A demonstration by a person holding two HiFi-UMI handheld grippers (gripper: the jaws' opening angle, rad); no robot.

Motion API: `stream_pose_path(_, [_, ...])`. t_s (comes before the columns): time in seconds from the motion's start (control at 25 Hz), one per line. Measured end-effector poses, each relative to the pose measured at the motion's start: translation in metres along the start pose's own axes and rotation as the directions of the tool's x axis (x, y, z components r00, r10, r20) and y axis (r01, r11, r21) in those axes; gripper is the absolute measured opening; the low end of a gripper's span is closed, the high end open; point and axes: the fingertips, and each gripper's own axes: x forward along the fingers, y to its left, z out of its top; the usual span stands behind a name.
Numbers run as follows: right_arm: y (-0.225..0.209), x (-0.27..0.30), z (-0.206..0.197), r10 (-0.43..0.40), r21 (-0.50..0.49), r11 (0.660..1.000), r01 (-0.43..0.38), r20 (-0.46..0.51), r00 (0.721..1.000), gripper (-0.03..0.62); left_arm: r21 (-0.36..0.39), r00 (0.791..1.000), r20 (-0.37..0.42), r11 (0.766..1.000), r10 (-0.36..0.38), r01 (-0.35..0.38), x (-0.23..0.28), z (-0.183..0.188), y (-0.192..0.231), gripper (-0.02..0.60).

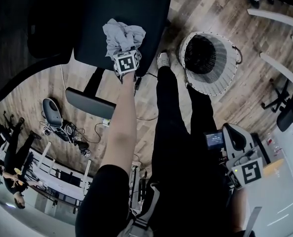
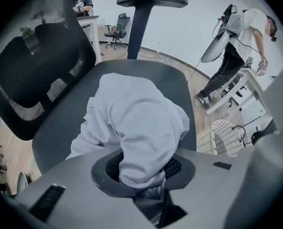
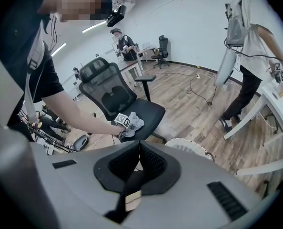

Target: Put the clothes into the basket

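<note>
On the chair seat (image 1: 141,19), the left tongs (image 2: 144,176) clamp the pale garment (image 2: 136,123); the right tongs (image 3: 138,160) are closed, well apart.

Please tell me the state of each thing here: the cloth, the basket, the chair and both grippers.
cloth: bunched on the chair seat, pinched by the left gripper.
left gripper: shut on cloth.
right gripper: shut, empty.
basket: upright, cloth not inside.
chair: upright.

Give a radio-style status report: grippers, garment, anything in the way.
Left gripper shut on pale garment, bunched on chair seat. Right gripper shut, empty. Basket open beside chair; only the person's leg stands between.
</note>
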Motion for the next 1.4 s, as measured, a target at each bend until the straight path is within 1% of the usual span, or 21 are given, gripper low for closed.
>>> stream_pose_path(0.08, [0.0,-0.001,0.002,0.016,0.013,1.0,-0.017,0.028,0.999,0.017,0.002,0.999,0.028,1.0,0.02,-0.02,-0.007,0.001,-0.007,0.113])
stream_pose_path(0.2, [-0.005,-0.004,-0.002,0.02,-0.012,1.0,-0.02,0.011,1.0,0.017,0.029,0.997,0.067,0.998,0.046,-0.048,-0.018,-0.003,-0.016,0.097])
stream_pose_path(0.4, [-0.015,-0.015,0.009,0.015,-0.034,0.999,-0.013,0.048,0.999,0.017,0.05,0.997,0.073,0.998,0.022,-0.025,-0.044,-0.012,-0.033,0.091])
stream_pose_path(0.56, [-0.02,-0.029,0.012,-0.005,-0.012,1.0,0.006,0.111,0.994,0.017,0.126,0.997,0.079,0.992,-0.012,0.002,-0.074,-0.005,-0.048,0.089])
stream_pose_path(0.68, [-0.025,-0.048,0.017,-0.024,0.006,1.0,0.023,0.163,0.986,0.017,0.173,0.994,0.099,0.985,-0.039,0.022,-0.107,0.005,-0.067,0.087])
stream_pose_path(0.8, [-0.031,-0.07,0.025,-0.056,0.03,0.998,0.051,0.227,0.972,0.017,0.25,0.991,0.105,0.967,-0.083,0.054,-0.139,0.017,-0.091,0.084])
stream_pose_path(0.92, [-0.036,-0.085,0.028,-0.09,0.052,0.996,0.077,0.296,0.951,0.017,0.354,0.985,0.092,0.93,-0.144,0.103,-0.16,0.025,-0.118,0.084])
stream_pose_path(1.04, [-0.046,-0.101,0.024,-0.125,0.093,0.991,0.099,0.346,0.93,0.017,0.444,0.972,0.085,0.881,-0.221,0.161,-0.183,0.035,-0.156,0.084])
stream_pose_path(1.12, [-0.052,-0.111,0.015,-0.161,0.137,0.984,0.117,0.373,0.914,0.017,0.509,0.96,0.081,0.839,-0.268,0.192,-0.198,0.041,-0.179,0.084])
stream_pose_path(1.2, [-0.058,-0.117,0.004,-0.205,0.18,0.973,0.144,0.391,0.897,0.017,0.574,0.946,0.077,0.79,-0.314,0.216,-0.208,0.047,-0.202,0.084])
stream_pose_path(1.28, [-0.063,-0.124,-0.007,-0.242,0.215,0.963,0.165,0.406,0.881,0.017,0.623,0.933,0.07,0.745,-0.354,0.236,-0.215,0.049,-0.224,0.084])
stream_pose_path(1.32, [-0.066,-0.128,-0.013,-0.256,0.229,0.958,0.173,0.414,0.874,0.017,0.64,0.926,0.066,0.728,-0.371,0.246,-0.219,0.049,-0.235,0.084])
stream_pose_path(1.4, [-0.073,-0.137,-0.023,-0.281,0.252,0.95,0.184,0.429,0.859,0.017,0.661,0.914,0.056,0.701,-0.403,0.268,-0.227,0.048,-0.259,0.084])
